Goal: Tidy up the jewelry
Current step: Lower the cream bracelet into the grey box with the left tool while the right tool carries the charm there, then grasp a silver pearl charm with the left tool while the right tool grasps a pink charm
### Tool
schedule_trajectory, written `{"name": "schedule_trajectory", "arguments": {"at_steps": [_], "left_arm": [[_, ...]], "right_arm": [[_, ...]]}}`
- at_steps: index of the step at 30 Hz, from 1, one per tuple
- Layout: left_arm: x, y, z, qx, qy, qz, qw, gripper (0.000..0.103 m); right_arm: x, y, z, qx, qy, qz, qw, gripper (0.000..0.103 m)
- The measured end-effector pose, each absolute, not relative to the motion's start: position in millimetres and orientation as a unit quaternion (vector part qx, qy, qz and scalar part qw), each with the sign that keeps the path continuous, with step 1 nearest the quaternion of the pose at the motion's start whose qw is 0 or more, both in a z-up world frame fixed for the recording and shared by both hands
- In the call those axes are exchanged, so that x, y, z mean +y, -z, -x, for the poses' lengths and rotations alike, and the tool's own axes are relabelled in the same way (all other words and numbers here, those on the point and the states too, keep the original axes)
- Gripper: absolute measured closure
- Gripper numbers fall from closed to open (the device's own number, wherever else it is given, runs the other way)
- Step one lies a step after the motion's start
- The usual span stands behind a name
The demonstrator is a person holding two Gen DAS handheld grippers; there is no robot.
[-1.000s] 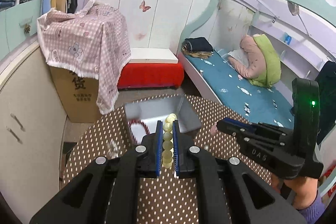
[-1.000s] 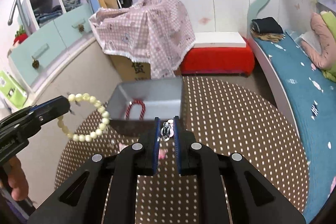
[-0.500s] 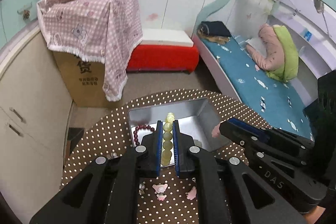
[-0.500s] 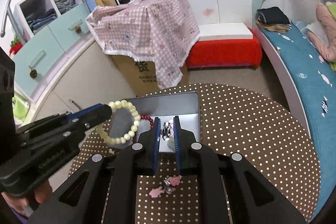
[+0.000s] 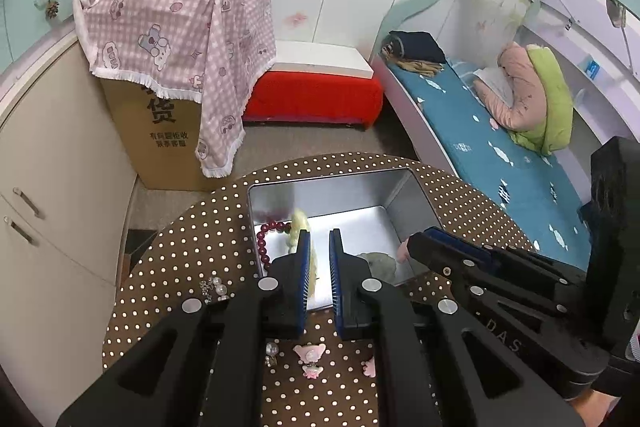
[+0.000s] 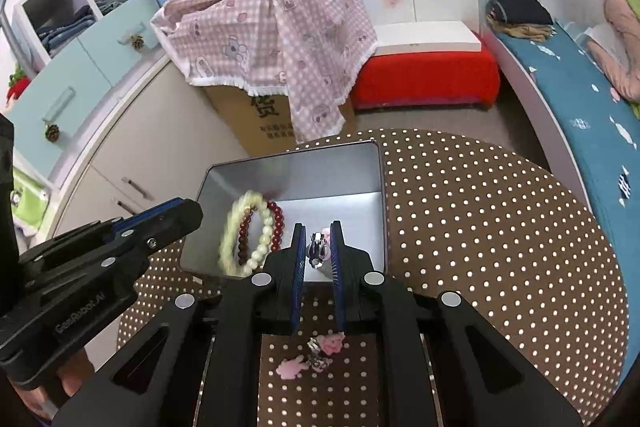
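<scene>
Grippers over the metal tin [image 6: 372, 171] on the dotted table [image 6: 500, 227]. Since half a second ago I am seeing my left gripper [image 5: 319, 243] parting its jaws; the pale bead bracelet [image 6: 244, 231], pinched between them earlier, is now blurring beside the dark red bracelet [image 6: 276, 223] inside the tin, free of the pads. My right gripper [image 6: 317, 247] is also widening: the silver clip earring [image 6: 316, 250] is sitting between the blue pads, and I cannot tell whether either pad is touching it. Pink charms [image 6: 316, 355] are lying on the table below the fingers. Lettering "DAS" is reading on the right gripper's body [image 5: 504, 337], "GenRobot.AI" on the left one [image 6: 80, 315]; the cardboard box [image 5: 160, 131] is carrying "货".
</scene>
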State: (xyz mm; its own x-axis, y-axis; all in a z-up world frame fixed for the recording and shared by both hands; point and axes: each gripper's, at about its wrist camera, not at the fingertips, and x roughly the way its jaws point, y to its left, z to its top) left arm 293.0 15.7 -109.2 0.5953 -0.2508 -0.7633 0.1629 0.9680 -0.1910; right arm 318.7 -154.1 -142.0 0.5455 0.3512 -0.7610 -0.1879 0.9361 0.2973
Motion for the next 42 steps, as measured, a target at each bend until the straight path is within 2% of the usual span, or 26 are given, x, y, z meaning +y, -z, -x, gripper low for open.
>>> {"name": "schedule_trajectory", "arguments": {"at_steps": [17, 18, 19, 20, 21, 22, 23, 25, 26, 30, 36, 42], "left_arm": [[18, 108, -278, 0.433, 0.119, 0.054, 0.892, 0.094], [19, 107, -275, 0.432, 0.12, 0.055, 0.892, 0.091], [21, 106, -273, 0.431, 0.119, 0.055, 0.893, 0.078], [23, 104, -268, 0.425, 0.117, 0.055, 0.896, 0.07], [26, 102, -265, 0.418, 0.114, 0.055, 0.9, 0.056], [30, 100, -261, 0.41, 0.11, 0.054, 0.904, 0.051], [34, 97, -255, 0.401, 0.107, 0.052, 0.908, 0.051], [44, 93, -245, 0.392, 0.101, 0.054, 0.913, 0.045], [49, 91, -242, 0.387, 0.098, 0.057, 0.915, 0.043], [73, 90, -225, 0.374, 0.081, 0.074, 0.921, 0.036], [91, 105, -207, 0.374, 0.056, 0.074, 0.923, 0.036], [89, 139, -208, 0.409, 0.066, 0.073, 0.907, 0.036]], "right_arm": [[-163, 141, -311, 0.447, -0.148, -0.095, 0.877, 0.088], [-164, 140, -310, 0.445, -0.147, -0.095, 0.878, 0.088], [-165, 138, -308, 0.444, -0.148, -0.097, 0.878, 0.088], [-166, 137, -307, 0.443, -0.148, -0.098, 0.879, 0.088], [-167, 134, -305, 0.439, -0.144, -0.096, 0.882, 0.088], [-167, 132, -301, 0.436, -0.14, -0.092, 0.884, 0.087], [-168, 129, -297, 0.431, -0.137, -0.087, 0.888, 0.086], [-173, 124, -289, 0.422, -0.13, -0.082, 0.894, 0.068], [-175, 122, -285, 0.417, -0.129, -0.081, 0.896, 0.065], [-182, 118, -270, 0.405, -0.119, -0.071, 0.904, 0.06], [-190, 129, -254, 0.406, -0.105, -0.06, 0.906, 0.059], [-190, 151, -249, 0.425, -0.105, -0.063, 0.897, 0.059]]}}
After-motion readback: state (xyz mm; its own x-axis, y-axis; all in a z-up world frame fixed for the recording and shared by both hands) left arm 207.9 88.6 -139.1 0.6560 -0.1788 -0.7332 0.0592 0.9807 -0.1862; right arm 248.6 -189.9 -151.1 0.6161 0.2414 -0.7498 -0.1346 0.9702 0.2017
